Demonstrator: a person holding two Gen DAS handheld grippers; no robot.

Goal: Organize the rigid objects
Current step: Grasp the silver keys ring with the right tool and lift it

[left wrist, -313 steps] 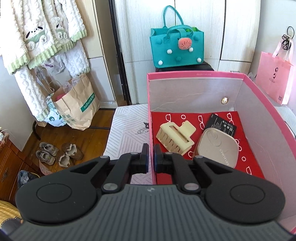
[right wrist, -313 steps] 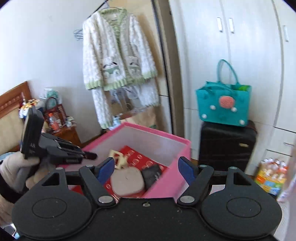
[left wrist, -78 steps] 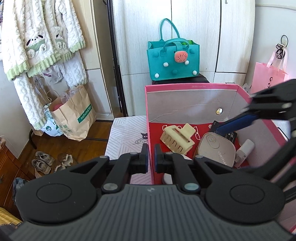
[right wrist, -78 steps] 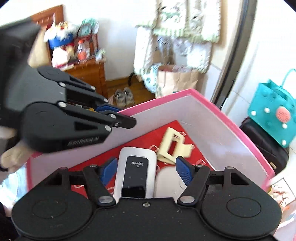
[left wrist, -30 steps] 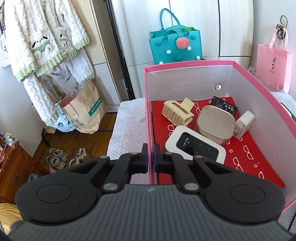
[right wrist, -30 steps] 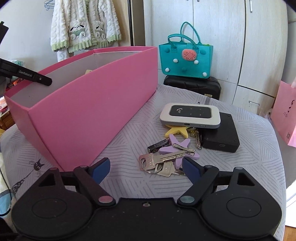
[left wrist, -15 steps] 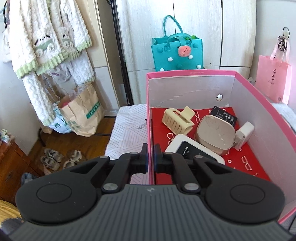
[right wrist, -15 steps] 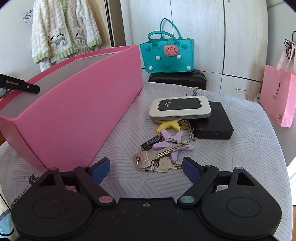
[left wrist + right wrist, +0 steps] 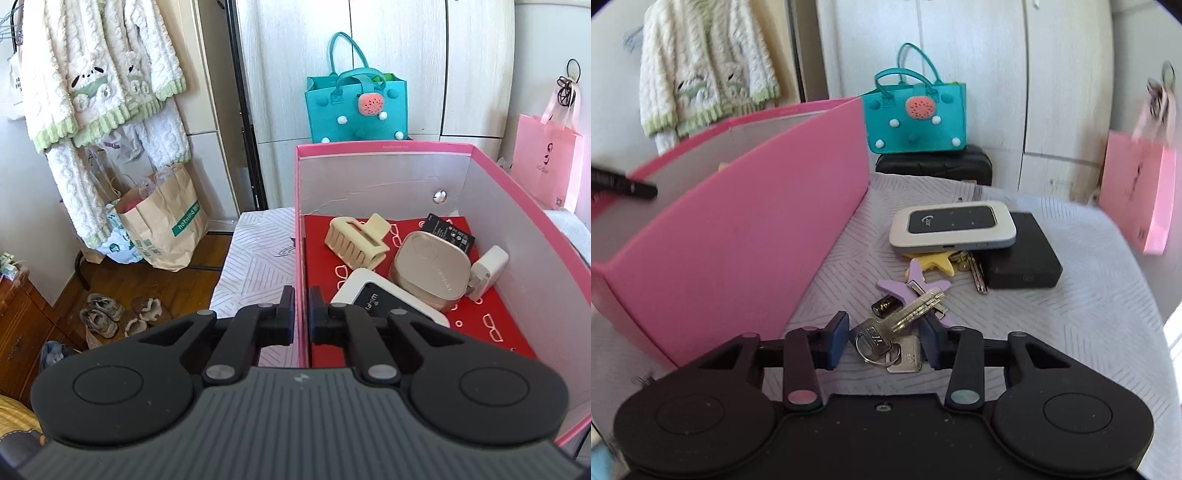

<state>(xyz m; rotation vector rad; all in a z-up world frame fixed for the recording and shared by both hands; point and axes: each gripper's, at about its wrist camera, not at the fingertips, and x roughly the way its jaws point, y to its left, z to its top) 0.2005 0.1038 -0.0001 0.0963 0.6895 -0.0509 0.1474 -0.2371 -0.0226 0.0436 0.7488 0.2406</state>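
**A:** Right wrist view has the change: a second ago the right gripper (image 9: 884, 345) hung wide open short of the pile, now it's down over the keys (image 9: 899, 326) with its jaws closing. The key bunch sits between the blue pads, but I can't see them pressing on it yet. So keys are next into the pink box (image 9: 373, 147), I'd guess.

**B:** And the left one?

**A:** No change. Left gripper (image 9: 301, 314) is still clamped on the box's near wall, jaws nearly together with only the cardboard between them. Inside are a hair claw (image 9: 356, 242), a beige case (image 9: 430, 267), a white charger (image 9: 489, 271) and a wifi router (image 9: 384, 299).

**B:** Anything you can't make out?

**A:** The frame's motion-blurred. A second router (image 9: 953, 226) lies on a black box (image 9: 1021, 260), hiding part of a yellow star (image 9: 932, 262). The small battery (image 9: 884, 304) is tucked under the purple star (image 9: 912, 282).
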